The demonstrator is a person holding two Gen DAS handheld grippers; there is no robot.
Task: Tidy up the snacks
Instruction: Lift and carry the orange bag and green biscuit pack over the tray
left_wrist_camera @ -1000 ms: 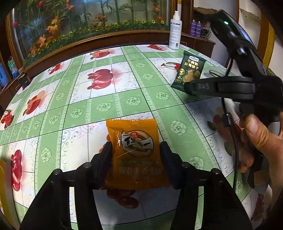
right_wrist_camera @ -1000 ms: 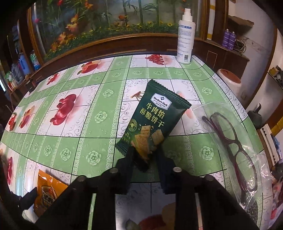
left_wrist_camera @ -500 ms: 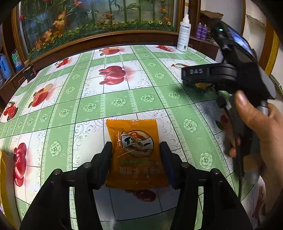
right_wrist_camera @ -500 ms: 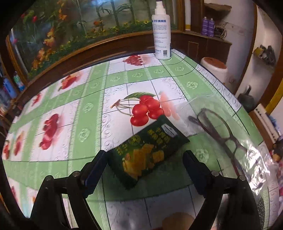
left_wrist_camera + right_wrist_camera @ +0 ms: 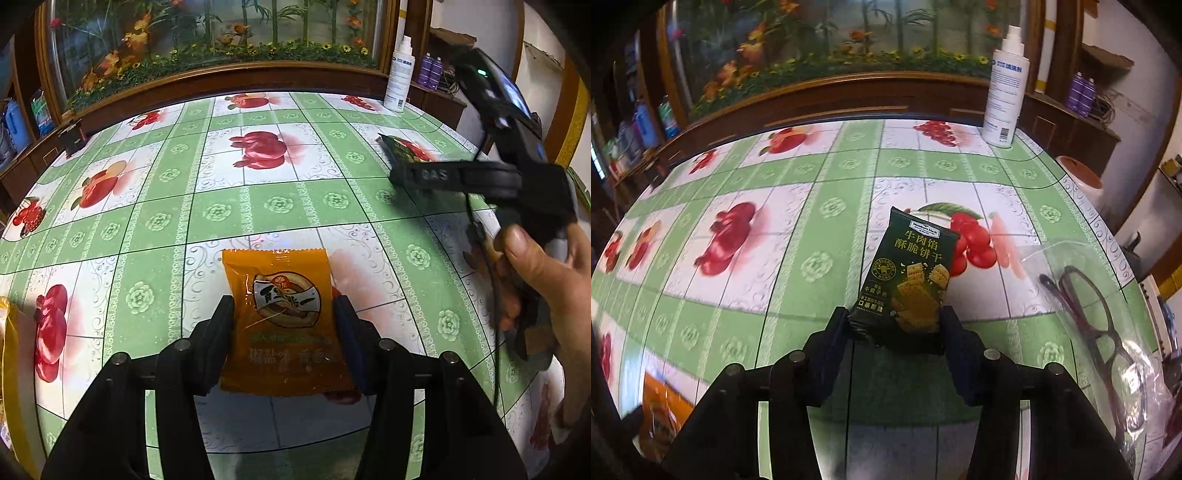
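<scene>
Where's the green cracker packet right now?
In the right wrist view, the green cracker packet sits between the right gripper fingers, over the tablecloth's cherry print, with the bagged glasses to its right.

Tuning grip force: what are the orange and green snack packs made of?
orange snack pack: glossy plastic film, probably; glare streaks, crimped top seal. green snack pack: printed film, more matte-looking, serrated end seam. Both look thin and crushable.

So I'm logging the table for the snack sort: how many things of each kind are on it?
Snack packets: 2, orange packet and green packet
Spray bottles: 1
Bagged glasses: 1
Total: 4
</scene>
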